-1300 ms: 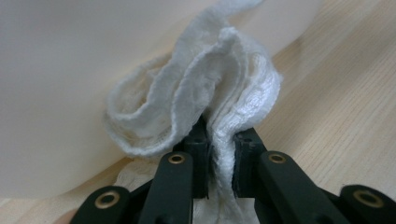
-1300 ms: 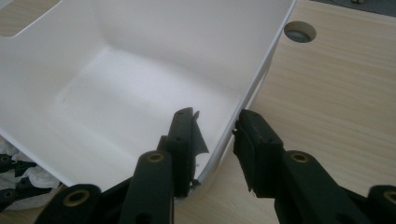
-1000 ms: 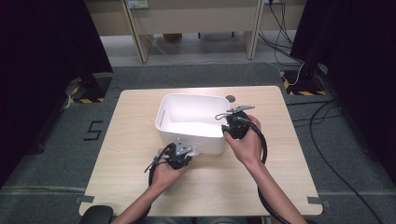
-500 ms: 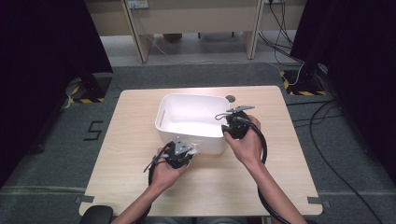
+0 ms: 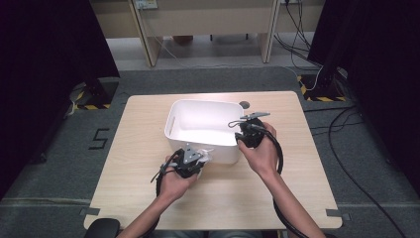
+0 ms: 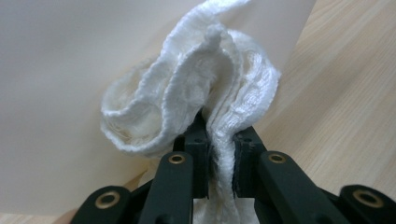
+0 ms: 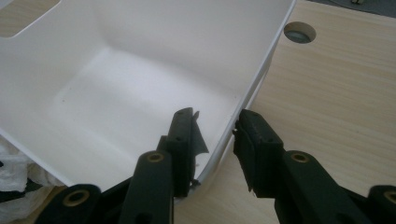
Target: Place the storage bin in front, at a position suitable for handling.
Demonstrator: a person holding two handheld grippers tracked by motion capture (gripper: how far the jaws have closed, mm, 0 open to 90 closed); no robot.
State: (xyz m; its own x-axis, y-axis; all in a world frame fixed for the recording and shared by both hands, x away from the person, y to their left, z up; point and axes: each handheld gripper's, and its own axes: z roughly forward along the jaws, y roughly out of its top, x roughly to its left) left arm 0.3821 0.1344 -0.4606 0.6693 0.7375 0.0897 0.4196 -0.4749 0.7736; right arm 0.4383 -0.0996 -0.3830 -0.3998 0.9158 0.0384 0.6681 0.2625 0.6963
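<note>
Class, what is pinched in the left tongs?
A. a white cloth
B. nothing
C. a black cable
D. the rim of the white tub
A: in the left gripper view the left tongs are shut on a bunched white cloth, beside the white tub.

Tub [image 5: 200,126] mid-table [image 5: 148,198]; cloth [image 5: 204,157] against tub's near wall; grommet hole [image 5: 244,105] behind tub.

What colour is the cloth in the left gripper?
White, with a knitted texture; the cloth shows best in the left gripper view.
</note>
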